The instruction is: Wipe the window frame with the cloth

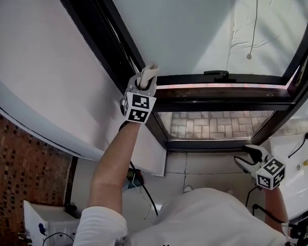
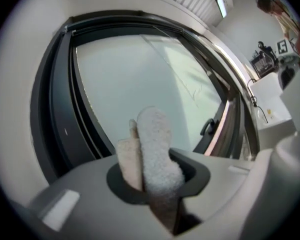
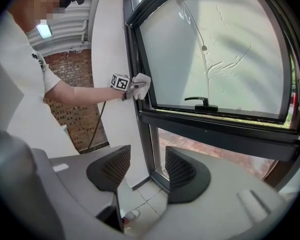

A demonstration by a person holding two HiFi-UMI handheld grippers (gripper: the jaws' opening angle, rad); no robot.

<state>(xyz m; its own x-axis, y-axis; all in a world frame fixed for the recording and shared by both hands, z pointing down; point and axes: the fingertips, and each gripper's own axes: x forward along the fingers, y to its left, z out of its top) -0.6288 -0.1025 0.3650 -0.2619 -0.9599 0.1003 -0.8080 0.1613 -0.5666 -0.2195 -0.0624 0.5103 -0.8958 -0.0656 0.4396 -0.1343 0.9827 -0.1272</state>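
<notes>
No text, label or number is legible — none at all.

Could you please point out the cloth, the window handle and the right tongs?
cloth (image 2: pixel 157 154), left gripper view, fluffy middle.
window handle (image 1: pixel 218 75), head view, middle of the grip.
right tongs (image 3: pixel 146 166), right gripper view, midway between the tips.

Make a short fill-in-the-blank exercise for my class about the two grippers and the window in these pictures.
1. The left gripper is shut on a white ____.
2. The right gripper hangs lower, its jaws ____ with nothing between them.
3. In the head view, the left gripper is up at the dark window frame, to the ____ of the black handle.

Missing words: cloth; open; left.
</notes>
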